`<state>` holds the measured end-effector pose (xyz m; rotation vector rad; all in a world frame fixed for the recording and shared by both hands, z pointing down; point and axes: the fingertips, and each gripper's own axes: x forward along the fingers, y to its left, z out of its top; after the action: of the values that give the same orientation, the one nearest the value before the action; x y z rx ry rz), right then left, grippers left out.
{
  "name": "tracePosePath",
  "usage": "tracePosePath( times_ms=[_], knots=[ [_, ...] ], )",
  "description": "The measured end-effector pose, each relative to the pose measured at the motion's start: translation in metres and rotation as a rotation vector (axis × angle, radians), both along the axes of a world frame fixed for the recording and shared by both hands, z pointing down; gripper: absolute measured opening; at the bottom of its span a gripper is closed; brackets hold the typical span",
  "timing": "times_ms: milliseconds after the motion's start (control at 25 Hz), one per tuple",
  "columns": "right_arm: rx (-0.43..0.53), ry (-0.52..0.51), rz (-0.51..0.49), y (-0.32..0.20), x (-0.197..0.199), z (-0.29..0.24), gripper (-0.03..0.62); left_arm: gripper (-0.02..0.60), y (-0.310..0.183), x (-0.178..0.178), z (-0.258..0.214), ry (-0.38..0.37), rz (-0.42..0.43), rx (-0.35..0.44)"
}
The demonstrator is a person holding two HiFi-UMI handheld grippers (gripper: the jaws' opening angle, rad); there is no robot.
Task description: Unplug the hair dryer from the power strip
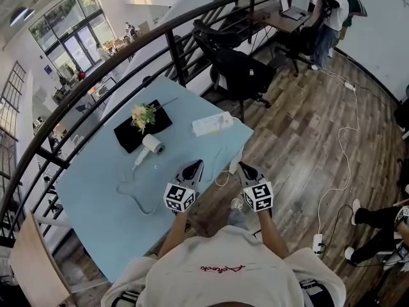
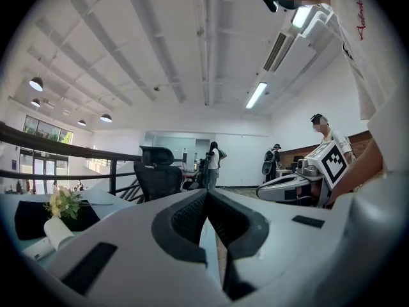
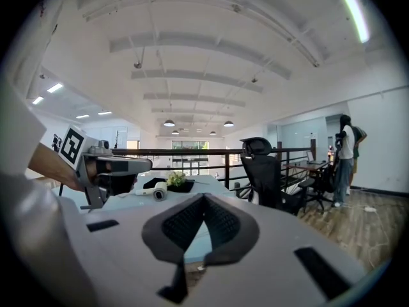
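Observation:
A white hair dryer (image 1: 151, 146) lies on the light blue table (image 1: 96, 190), its cord (image 1: 135, 194) looping toward me across the top. The white power strip (image 1: 212, 124) rests near the table's far right corner. My left gripper (image 1: 195, 166) is shut and empty over the table's near right edge, well short of both. My right gripper (image 1: 243, 168) is shut and empty just off that edge, above the floor. The left gripper view shows shut jaws, the left gripper (image 2: 206, 194) and the dryer (image 2: 54, 234) at left. In the right gripper view, the dryer (image 3: 155, 192) lies beyond the right gripper (image 3: 203, 198).
A black mat with flowers (image 1: 142, 121) lies behind the dryer. A black railing (image 1: 96, 75) runs along the table's far side. A black office chair (image 1: 243, 75) stands past the power strip. A cable and floor strip (image 1: 317, 242) lie at right; people stand at a far desk.

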<state>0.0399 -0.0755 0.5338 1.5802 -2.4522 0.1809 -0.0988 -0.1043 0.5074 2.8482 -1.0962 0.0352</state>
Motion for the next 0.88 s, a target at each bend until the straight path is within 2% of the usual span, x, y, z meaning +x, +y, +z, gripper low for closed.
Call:
tracePosePath(
  times_ms=[880],
  knots=[
    [0.037, -0.030, -0.100, -0.183, 0.077, -0.024, 0.018, 0.008, -0.169, 0.081, -0.025, -0.030, -0.091, 0.024]
  ],
)
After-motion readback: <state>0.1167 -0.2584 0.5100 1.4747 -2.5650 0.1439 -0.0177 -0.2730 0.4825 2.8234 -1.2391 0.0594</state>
